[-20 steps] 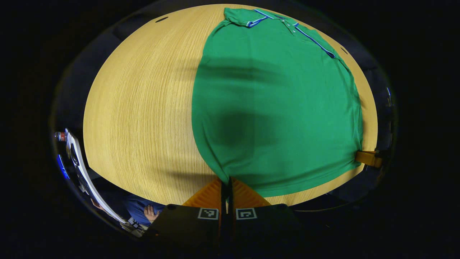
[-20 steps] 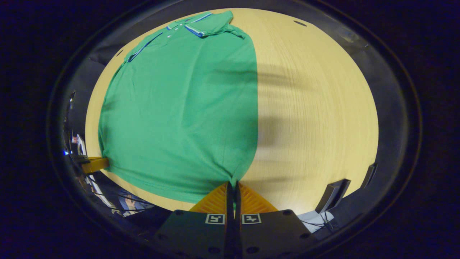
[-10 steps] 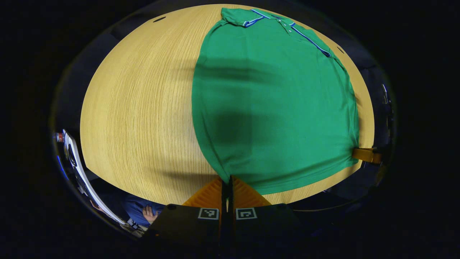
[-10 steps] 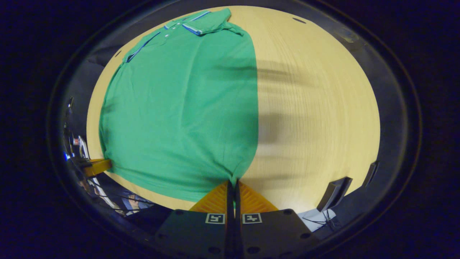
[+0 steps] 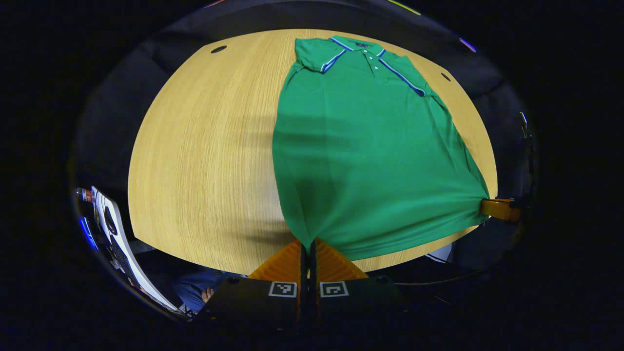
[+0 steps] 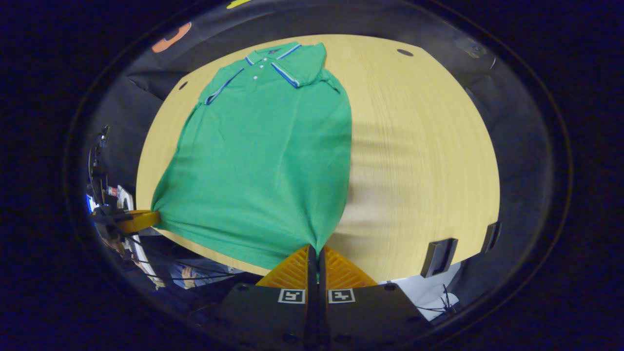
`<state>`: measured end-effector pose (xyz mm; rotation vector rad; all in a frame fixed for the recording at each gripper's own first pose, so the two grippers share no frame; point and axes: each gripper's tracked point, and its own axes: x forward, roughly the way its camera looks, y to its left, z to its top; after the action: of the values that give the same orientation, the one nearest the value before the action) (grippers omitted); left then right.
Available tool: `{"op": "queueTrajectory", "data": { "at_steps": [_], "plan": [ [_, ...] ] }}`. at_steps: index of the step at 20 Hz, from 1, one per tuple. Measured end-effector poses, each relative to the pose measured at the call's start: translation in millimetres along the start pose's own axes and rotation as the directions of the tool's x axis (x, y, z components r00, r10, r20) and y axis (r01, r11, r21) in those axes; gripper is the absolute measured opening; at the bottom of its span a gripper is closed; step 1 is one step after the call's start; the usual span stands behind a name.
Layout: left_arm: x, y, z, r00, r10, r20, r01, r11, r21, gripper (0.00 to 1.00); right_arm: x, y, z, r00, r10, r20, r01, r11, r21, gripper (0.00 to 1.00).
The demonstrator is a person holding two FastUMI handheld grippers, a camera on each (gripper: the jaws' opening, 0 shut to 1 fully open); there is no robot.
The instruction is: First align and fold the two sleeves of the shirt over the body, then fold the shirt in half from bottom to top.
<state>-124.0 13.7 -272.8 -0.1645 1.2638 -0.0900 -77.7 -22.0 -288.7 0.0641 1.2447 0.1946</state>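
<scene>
Jaws of the left gripper [image 5: 308, 246] and right gripper [image 6: 316, 249] are closed, one bottom hem corner of the single green shirt [image 5: 363, 161] being pinched by each. The hem is held raised; the collar end is laid on the one wooden bench [image 5: 204, 146].

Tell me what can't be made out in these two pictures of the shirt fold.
- Sleeves: not visible in either view; presumably folded under the green shirt.
- Hem corner inside the left gripper: hidden by its own fingers, left gripper view.
- Hem corner inside the right gripper: likewise, right gripper view.
- Table near the shirt: blurred there.
</scene>
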Motion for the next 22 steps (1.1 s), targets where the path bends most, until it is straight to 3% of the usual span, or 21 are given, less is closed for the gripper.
{"op": "queueTrajectory", "data": {
  "at_steps": [6, 8, 11, 12, 14, 15, 16, 17, 18, 19, 22],
  "plan": [
    [-38.3, -1.1, 80.7, 0.984, -0.002, 0.176, 0.002, 1.0, -0.001, 0.03, -46.5, 14.2, 72.8, 0.989, 0.032, 0.146, -0.032, 0.999, -0.005, 0.0],
    [-44.8, -5.7, 108.7, 0.974, -0.019, 0.225, 0.02, 1.0, -0.001, 0.03, -54.3, 20.4, 101.1, 0.983, 0.049, 0.177, -0.047, 0.999, -0.012, 0.09],
    [-46.0, 1.3, 150.3, 0.96, 0.0, 0.28, 0.0, 1.0, -0.001, 0.03, -59.0, 18.6, 150.6, 0.97, 0.034, 0.239, -0.029, 0.999, -0.024, 0.1],
    [-44.7, 2.5, 164.1, 0.956, 0.002, 0.292, -0.002, 1.0, 0.001, 0.03, -57.6, 20.5, 166.0, 0.965, 0.037, 0.258, -0.031, 0.999, -0.027, 0.0],
    [-32.0, -0.9, 185.3, 0.946, -0.003, 0.324, 0.0, 1.0, 0.01, 0.03, -52.6, 22.8, 195.4, 0.959, 0.044, 0.281, -0.041, 0.999, -0.019, 0.1],
    [-30.8, 3.4, 200.6, 0.938, 0.01, 0.346, -0.016, 1.0, 0.014, 0.03, -48.3, 24.1, 209.2, 0.956, 0.05, 0.29, -0.048, 0.999, -0.016, 0.1],
    [-25.2, 5.8, 215.9, 0.931, 0.023, 0.365, -0.032, 0.999, 0.018, 0.03, -43.2, 23.5, 223.4, 0.952, 0.052, 0.301, -0.05, 0.999, -0.012, 0.02],
    [-19.4, 6.5, 230.1, 0.924, 0.032, 0.38, -0.042, 0.999, 0.02, 0.03, -37.8, 22.8, 239.1, 0.948, 0.048, 0.315, -0.048, 0.999, -0.009, 0.02],
    [-13.1, 5.8, 242.0, 0.92, 0.034, 0.391, -0.046, 0.999, 0.022, 0.03, -32.1, 20.7, 253.3, 0.943, 0.045, 0.33, -0.046, 0.999, -0.004, 0.1],
    [-6.2, 7.0, 252.8, 0.915, 0.041, 0.402, -0.056, 0.998, 0.025, 0.03, -26.4, 23.5, 268.4, 0.937, 0.058, 0.346, -0.062, 0.998, 0.0, 0.02],
    [18.3, 15.6, 284.2, 0.902, 0.073, 0.426, -0.094, 0.995, 0.028, 0.03, -5.2, 31.9, 311.6, 0.91, 0.114, 0.4, -0.118, 0.993, -0.014, 0.02]
  ]
}}
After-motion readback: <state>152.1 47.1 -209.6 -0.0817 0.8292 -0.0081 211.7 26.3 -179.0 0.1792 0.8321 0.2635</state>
